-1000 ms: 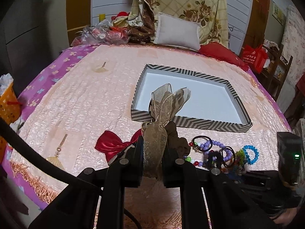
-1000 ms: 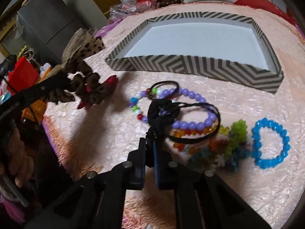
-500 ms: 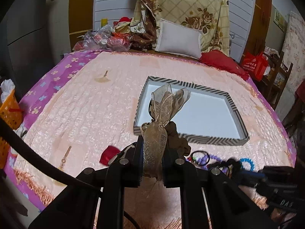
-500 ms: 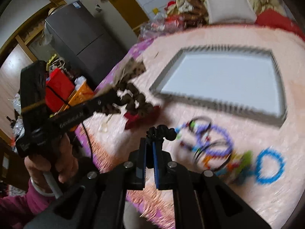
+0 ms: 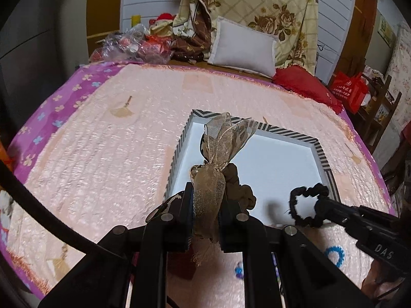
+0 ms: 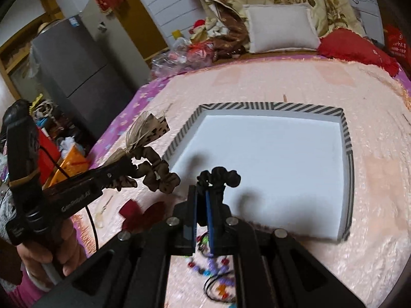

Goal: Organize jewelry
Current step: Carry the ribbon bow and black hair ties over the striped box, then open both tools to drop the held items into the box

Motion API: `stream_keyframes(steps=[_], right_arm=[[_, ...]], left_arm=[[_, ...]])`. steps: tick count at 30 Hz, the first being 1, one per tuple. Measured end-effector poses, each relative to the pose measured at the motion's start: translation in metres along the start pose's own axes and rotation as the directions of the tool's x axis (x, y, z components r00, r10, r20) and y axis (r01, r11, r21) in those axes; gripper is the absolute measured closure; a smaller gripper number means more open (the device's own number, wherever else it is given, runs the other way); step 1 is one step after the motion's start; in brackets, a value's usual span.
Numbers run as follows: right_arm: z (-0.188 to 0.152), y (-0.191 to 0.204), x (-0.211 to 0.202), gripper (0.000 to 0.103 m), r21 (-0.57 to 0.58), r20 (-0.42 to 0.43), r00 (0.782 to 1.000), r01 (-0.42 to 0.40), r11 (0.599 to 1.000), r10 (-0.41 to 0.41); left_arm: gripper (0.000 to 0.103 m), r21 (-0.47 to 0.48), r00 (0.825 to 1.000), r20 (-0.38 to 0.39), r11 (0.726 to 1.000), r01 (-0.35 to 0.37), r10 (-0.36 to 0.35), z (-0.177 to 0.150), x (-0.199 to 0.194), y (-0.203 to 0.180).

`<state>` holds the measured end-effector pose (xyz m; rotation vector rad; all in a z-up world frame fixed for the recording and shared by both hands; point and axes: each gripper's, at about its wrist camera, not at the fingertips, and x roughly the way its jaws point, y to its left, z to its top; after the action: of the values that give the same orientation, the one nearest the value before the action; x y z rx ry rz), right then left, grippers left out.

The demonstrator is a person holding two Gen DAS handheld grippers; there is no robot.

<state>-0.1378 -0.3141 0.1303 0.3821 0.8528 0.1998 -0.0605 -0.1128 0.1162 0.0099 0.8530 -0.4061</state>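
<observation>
My left gripper [image 5: 206, 192] is shut on a gold ribbon hair tie [image 5: 221, 138] with a brown scrunchie [image 5: 239, 187] hanging from it, held over the near left corner of the striped box [image 5: 318, 151]. My right gripper [image 6: 203, 192] is shut on a black scrunchie [image 6: 221, 175] above the box's near edge [image 6: 345, 233]. In the left wrist view the black scrunchie [image 5: 305, 205] hangs over the white box floor. The right wrist view shows the left gripper [image 6: 123, 164] and the gold ribbon hair tie [image 6: 146, 133] left of the box.
Bead bracelets [image 6: 213, 269], a blue bracelet [image 5: 334, 255] and a red bow [image 6: 141, 213] lie on the pink bedspread near me. A white pillow [image 5: 244, 48], a red cushion [image 5: 305, 84] and plastic bags [image 5: 133, 46] sit at the headboard. A fridge [image 6: 74, 69] stands left.
Both grippers rose and moved forward toward the box. The right one lifted the black scrunchie off the bead pile; the left one carried the ribbon hair tie over the box corner.
</observation>
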Motion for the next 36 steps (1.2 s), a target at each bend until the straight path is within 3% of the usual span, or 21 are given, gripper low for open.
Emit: stream_keyframes(steps=[7, 17, 19, 22, 25, 27, 30, 36], right_arm=[[0.008, -0.012, 0.042, 0.097, 0.011, -0.057, 0.997, 0.043, 0.999, -0.043], [0.007, -0.014, 0.098, 0.096, 0.013, -0.179, 0.983, 0.033, 0.999, -0.03], [0.005, -0.018, 0.105, 0.094, 0.025, -0.203, 0.979, 0.039, 0.999, -0.033], [0.0, -0.024, 0.102, 0.086, 0.062, -0.206, 0.978, 0.022, 0.998, -0.009], [-0.002, -0.026, 0.092, 0.069, 0.078, -0.184, 0.983, 0.005, 0.997, 0.009], [-0.002, -0.028, 0.085, 0.066, 0.1, -0.161, 0.986, -0.018, 0.995, 0.034], [-0.004, -0.029, 0.076, 0.065, 0.117, -0.143, 0.989, -0.017, 0.993, 0.034], [-0.011, -0.022, 0.053, 0.065, 0.094, -0.108, 0.994, 0.024, 0.995, -0.013]], left_arm=[[0.103, -0.008, 0.998, -0.056, 1.0, 0.006, -0.006, 0.008, 0.044, -0.002], [0.101, -0.04, 0.991, -0.129, 0.998, -0.042, 0.036, -0.004, 0.078, 0.012], [0.095, -0.042, 0.989, -0.134, 0.997, -0.062, 0.056, -0.006, 0.08, 0.015], [0.091, -0.042, 0.988, -0.129, 0.995, -0.088, 0.082, -0.006, 0.077, 0.018], [0.083, -0.058, 0.99, -0.117, 0.995, -0.083, 0.076, -0.005, 0.07, 0.02], [0.08, -0.079, 0.993, -0.096, 0.994, -0.075, 0.067, -0.004, 0.062, 0.022], [0.074, -0.076, 0.995, -0.07, 0.994, -0.076, 0.071, -0.003, 0.052, 0.021], [0.074, -0.027, 0.993, -0.023, 0.993, -0.115, 0.115, -0.011, 0.026, 0.01]])
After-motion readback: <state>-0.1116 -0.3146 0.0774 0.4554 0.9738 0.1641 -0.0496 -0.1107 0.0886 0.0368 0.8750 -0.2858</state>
